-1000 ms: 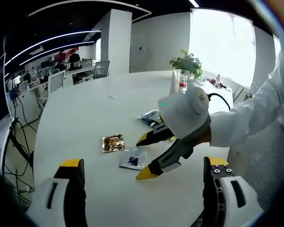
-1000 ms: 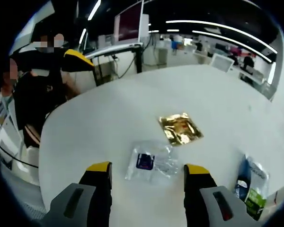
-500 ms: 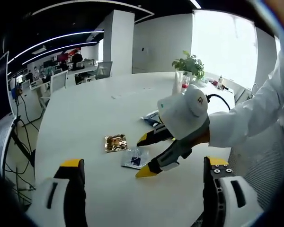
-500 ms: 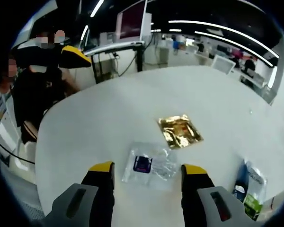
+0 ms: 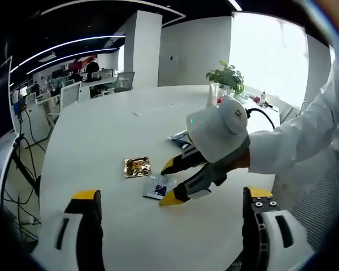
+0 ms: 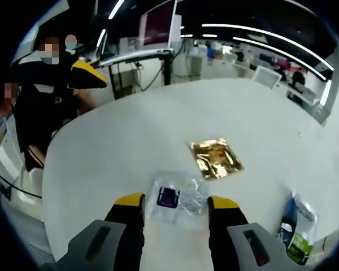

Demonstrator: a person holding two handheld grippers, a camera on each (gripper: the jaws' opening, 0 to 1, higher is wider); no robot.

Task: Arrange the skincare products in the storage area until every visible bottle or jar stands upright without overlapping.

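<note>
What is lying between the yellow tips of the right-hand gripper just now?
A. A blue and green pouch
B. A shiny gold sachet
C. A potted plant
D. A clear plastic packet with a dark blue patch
D: in the right gripper view, the open right gripper has its tips on either side of the clear packet, while the gold sachet lies further off on the white table.

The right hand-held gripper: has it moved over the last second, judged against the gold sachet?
Yes. The right hand-held gripper has moved forward toward the gold sachet, and its jaws now straddle the clear sachet.

White table (image 6: 130,135) with three sachets (image 6: 216,158)
</note>
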